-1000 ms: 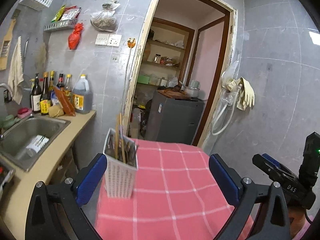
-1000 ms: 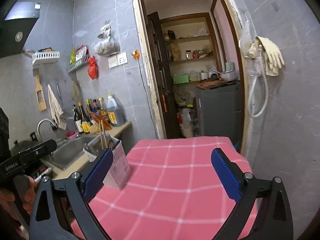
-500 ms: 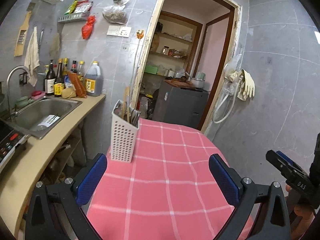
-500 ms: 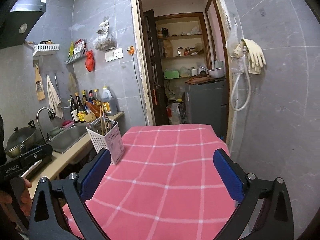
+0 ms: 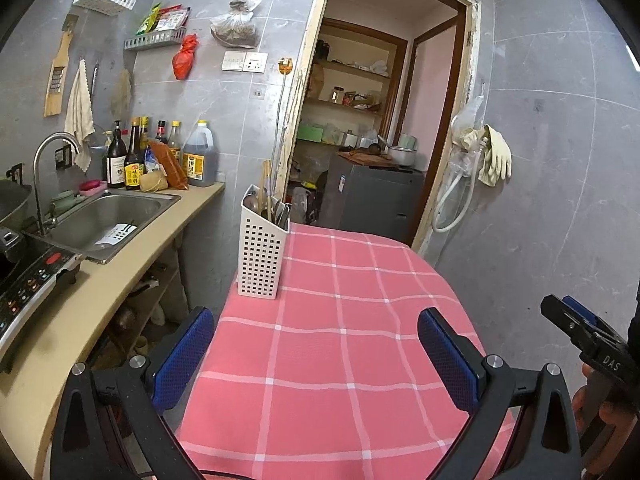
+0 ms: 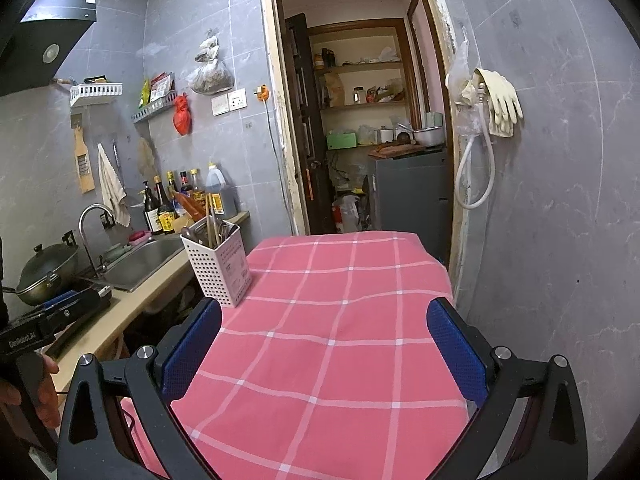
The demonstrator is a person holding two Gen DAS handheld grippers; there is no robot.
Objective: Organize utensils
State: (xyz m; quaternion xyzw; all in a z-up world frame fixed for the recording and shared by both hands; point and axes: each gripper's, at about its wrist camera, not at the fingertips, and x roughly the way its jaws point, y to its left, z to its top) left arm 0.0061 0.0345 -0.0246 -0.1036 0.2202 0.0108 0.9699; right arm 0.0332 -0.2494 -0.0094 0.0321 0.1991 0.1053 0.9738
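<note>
On the pink checked tablecloth (image 5: pixel 340 360), at its far left corner next to the counter, stands the white perforated utensil caddy (image 5: pixel 262 252), upright; wooden chopsticks (image 5: pixel 265 184) and metal cutlery handles (image 6: pixel 224 232) stick up out of it, though which pieces they are cannot be made out; the rest of the cloth around the caddy lies bare. Near the caddy's side of the table, the left gripper (image 5: pixel 316 360) hangs over the cloth's near left edge with its blue pads spread wide and nothing between them; the caddy is well ahead of its left finger, apart from it. To the right of the caddy, the right gripper (image 6: pixel 324 352) is likewise spread wide over the cloth's near part, holding nothing; its left pad sits just below the caddy in the right wrist view, not touching. Left of the caddy runs the beige counter (image 5: pixel 120 280) with a steel sink (image 5: pixel 108 220); sauce bottles (image 5: pixel 132 156) stand behind the sink against the grey tiled wall. Beyond the caddy opens a doorway (image 6: pixel 360 120) to a pantry.
</note>
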